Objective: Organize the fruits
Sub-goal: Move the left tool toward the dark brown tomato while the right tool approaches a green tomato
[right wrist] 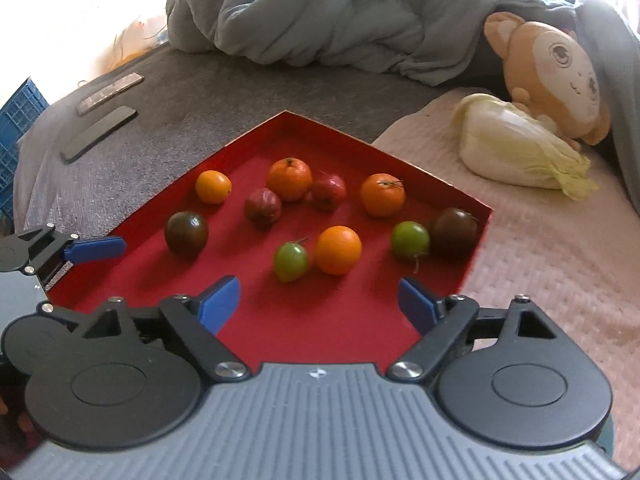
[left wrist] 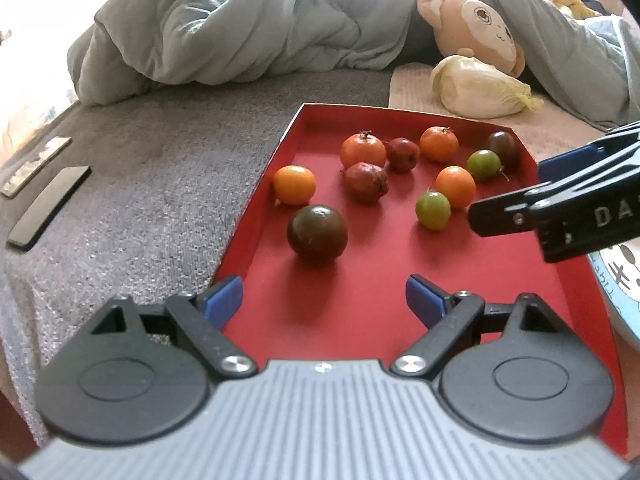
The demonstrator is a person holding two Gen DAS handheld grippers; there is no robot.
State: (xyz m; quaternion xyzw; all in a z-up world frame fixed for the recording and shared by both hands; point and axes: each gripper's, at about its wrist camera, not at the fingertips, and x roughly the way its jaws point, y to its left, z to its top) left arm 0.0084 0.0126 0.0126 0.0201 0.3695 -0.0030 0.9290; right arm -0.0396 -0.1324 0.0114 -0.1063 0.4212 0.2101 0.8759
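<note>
- A bed covered with a grey blanket (left wrist: pixel 152 168) is seen as the working surface; a cream textured cloth (right wrist: pixel 540 248) covers its right part.
- A crumpled grey-green duvet (left wrist: pixel 224 28) is heaped along the far edge of the bed.
- A red tray (left wrist: pixel 360 304) lies on the blanket, and the fruits are all held inside it.
- A dark tomato (left wrist: pixel 317 235) and an orange (left wrist: pixel 294 184) are placed near the tray's left edge.
- Another dark tomato (right wrist: pixel 455 231) sits in the tray's far right corner, touching a green fruit (right wrist: pixel 409 240).
- A second green fruit (right wrist: pixel 291 261) touches an orange citrus (right wrist: pixel 338 249) mid-tray.
- Beyond the tray, a napa cabbage (left wrist: pixel 478 86) rests against a plush monkey (left wrist: pixel 476 28).
- Two flat dark slabs (left wrist: pixel 50 206) lie near the blanket's left edge.
- The left gripper (left wrist: pixel 324 300) is held released over the tray's near edge, nothing between its jaws.
- The right gripper (right wrist: pixel 319 304) is likewise spread and empty, above the tray's near right part.
</note>
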